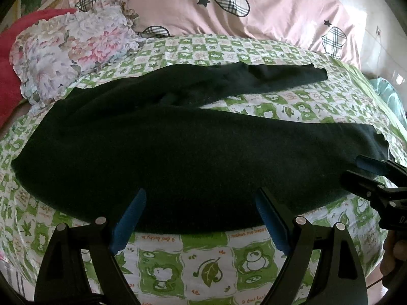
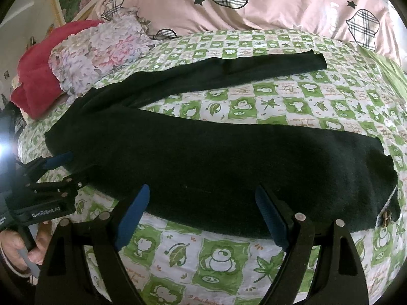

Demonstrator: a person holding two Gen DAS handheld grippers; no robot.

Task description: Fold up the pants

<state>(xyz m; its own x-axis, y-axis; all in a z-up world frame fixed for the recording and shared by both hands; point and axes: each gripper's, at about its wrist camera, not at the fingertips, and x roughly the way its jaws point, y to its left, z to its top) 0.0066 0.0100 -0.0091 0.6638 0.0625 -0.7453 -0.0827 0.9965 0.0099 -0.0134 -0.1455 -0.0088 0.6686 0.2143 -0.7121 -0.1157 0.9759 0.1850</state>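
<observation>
the dark green, soft knit pants (image 1: 162, 152) are lying spread across the green-and-white checked cartoon bedsheet (image 1: 203, 261), waist toward the left near the floral ruffled pillow (image 1: 71, 50), two legs running to the right. the near leg is lying broad and flat; the far leg (image 2: 254, 68) is stretching away separately, with a wedge of bedsheet showing between them. so, judging from this layout, no fold is made yet: the legs are not stacked and nothing is doubled over.

the left gripper (image 1: 201, 218) is hovering with its blue-padded fingers spread wide, tips reaching over the near edge of the cloth toward the waist end, pinching nothing. the right gripper (image 2: 202, 216) is likewise standing wide apart over the near leg's lower edge, closer to the cuff, with nothing clamped; whether the pads are touching the fabric is hard to tell.

what seems left is everything: bringing one leg over the other, then folding the length over. behind, the pink heart-print quilt (image 2: 279, 5) is bunching along the bed's far side.
</observation>
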